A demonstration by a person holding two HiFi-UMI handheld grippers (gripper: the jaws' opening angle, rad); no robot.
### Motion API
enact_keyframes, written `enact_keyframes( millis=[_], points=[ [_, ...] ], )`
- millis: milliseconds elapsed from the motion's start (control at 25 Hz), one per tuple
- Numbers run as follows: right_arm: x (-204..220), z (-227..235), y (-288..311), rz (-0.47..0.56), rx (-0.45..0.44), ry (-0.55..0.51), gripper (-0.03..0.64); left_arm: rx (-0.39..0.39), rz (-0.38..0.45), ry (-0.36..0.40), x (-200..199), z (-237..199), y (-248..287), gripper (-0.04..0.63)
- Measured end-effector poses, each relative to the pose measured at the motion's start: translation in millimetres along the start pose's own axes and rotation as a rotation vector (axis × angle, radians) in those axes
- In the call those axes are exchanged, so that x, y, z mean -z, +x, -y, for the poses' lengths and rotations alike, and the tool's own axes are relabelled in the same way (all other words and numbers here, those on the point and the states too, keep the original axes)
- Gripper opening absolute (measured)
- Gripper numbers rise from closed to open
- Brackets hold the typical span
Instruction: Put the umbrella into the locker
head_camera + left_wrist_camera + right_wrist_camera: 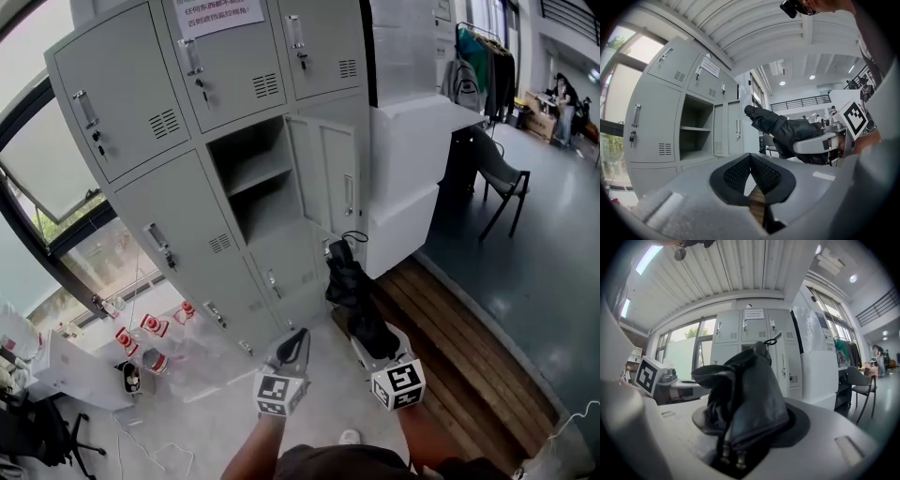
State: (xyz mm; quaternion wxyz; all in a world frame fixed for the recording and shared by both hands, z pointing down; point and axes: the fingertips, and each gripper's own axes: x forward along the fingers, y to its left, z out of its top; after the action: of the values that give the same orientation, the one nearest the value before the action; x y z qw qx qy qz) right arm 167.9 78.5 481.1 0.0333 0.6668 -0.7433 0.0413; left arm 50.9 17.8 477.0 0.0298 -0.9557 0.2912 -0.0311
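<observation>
Head view puts both my forearms rising from the 6 o'clock edge, cut off there so I see little above the wrists. The left gripper (298, 339) sits just left of centre-bottom and points toward 12 o'clock, roughly level. Its own view shows the two dark pads meeting at their tips with nothing between them, only wooden floor planks (441, 328) through the gap behind. The right gripper (373, 345) rides beside it at about 3 o'clock, angled the same way and tipped slightly down.

It is clamped on the folded black umbrella (352, 286). The umbrella sticks out from the jaws toward 12 o'clock, its strap loop at the far end, in the air in front of the grey locker (141, 202). The open compartment (255, 178) lies at about 11 o'clock from the umbrella's tip, its door (330, 173) swung to the right; the two are apart.

Bunched fabric covers the right gripper's fingertips in both views, so I read the grip from the cloth squeezed in the jaw throat, where two metal rib ends poke out. The umbrella's handle I cannot make out. The notice (217, 17) on the upper door is cropped and too small to read.
</observation>
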Motion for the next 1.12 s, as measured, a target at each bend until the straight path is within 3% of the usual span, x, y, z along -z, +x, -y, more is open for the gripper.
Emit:
enact_keyframes(
  millis=[560,1120],
  points=[
    [2.4,2.0,61.7,-0.004,-0.071,0.013,0.235,-0.086,-0.027,-0.028,12.6,-57.6,14.8,0.005],
    [-8.2,-4.1,176.0,-0.046,-0.091,-0.016,0.235,-0.106,-0.001,-0.057,21.7,-172.6,69.7,0.005]
  ],
)
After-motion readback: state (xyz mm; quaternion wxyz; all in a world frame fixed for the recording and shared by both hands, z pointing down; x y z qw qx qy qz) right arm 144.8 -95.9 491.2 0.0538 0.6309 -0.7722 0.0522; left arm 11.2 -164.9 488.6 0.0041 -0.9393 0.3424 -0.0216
